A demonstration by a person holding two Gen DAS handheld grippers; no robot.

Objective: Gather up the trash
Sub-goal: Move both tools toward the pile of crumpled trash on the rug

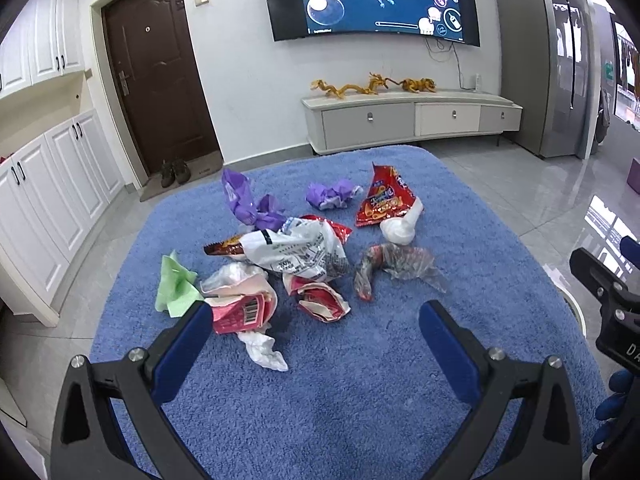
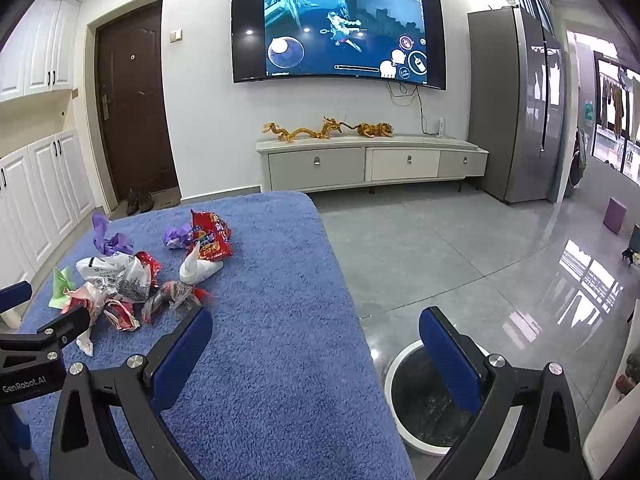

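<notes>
A pile of trash lies on a blue towel-covered table [image 1: 360,360]: a white printed bag [image 1: 296,252], red crumpled wrappers [image 1: 320,300], a pink barcode pack [image 1: 244,312], green paper [image 1: 176,288], purple wrappers [image 1: 248,204], a red snack bag [image 1: 384,200], a white tissue [image 1: 264,350] and a clear wrapper [image 1: 396,264]. My left gripper [image 1: 316,320] is open and empty, just in front of the pile. My right gripper [image 2: 316,328] is open and empty, over the table's right edge, right of the pile [image 2: 128,280]. A white-rimmed bin [image 2: 428,400] stands on the floor below it.
The table [image 2: 280,360] ends at the right, with grey tiled floor [image 2: 440,248] beyond. A TV cabinet [image 2: 372,164] with gold figures, a wall TV [image 2: 340,28], a brown door [image 1: 156,80], white cupboards [image 1: 48,200] and a grey fridge [image 2: 516,100] stand further off.
</notes>
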